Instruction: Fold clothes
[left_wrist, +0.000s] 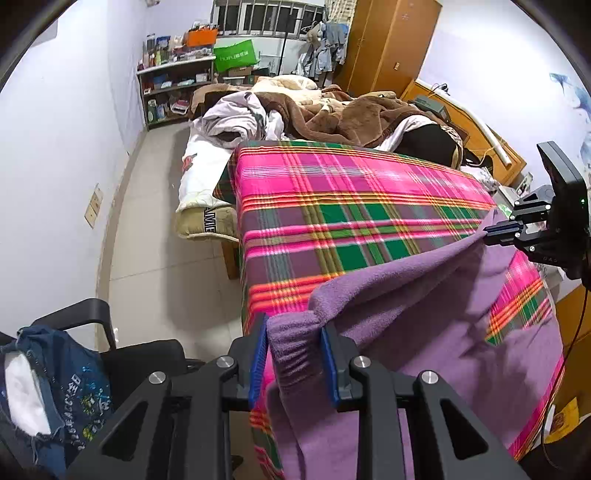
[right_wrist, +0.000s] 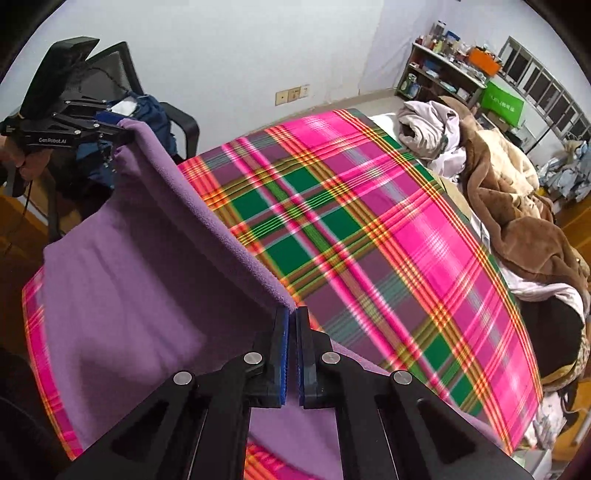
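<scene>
Purple fleece garment (left_wrist: 406, 317) hangs over the plaid-covered bed's (right_wrist: 369, 221) near edge. My left gripper (left_wrist: 293, 354) clamps one bunched corner, my right gripper (right_wrist: 291, 354) pinches the other. Soft, light, floppy: I'd grip corners only.

Fleece garment (left_wrist: 424, 295) on plaid sheet (left_wrist: 351, 206), blankets (left_wrist: 351, 114) behind, chair (left_wrist: 110, 343) left

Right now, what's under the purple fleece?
The plaid blanket lies under the purple fleece, showing past its edges. Both tongs, left and right, hold the fleece's lifted edge. Whatever the fleece covers is hidden.
</scene>
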